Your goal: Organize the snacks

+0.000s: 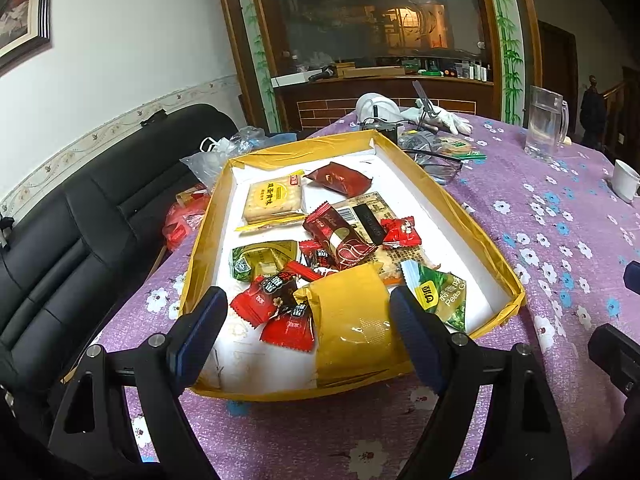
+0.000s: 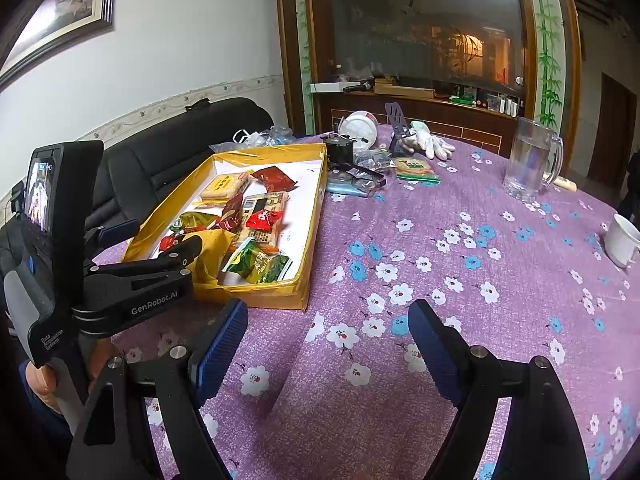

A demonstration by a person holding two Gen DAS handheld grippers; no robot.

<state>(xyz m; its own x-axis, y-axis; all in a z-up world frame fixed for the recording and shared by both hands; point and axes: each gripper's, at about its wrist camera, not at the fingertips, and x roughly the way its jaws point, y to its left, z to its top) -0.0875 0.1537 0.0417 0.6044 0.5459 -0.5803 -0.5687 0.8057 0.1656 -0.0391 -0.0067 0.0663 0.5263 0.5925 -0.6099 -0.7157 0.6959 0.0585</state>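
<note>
over the near edge of the yellow tray, the left claw gapes wide and empty astride a folded tape flap; mixed snack packets lie jumbled inside. right claw, wide and empty, hovers beside the tray above the table. likely step: choosing a packet; a grasp needs closure on one wrapper.

White cup cut by the right edge — biscuit pack half-buried under red wrappers.
</note>
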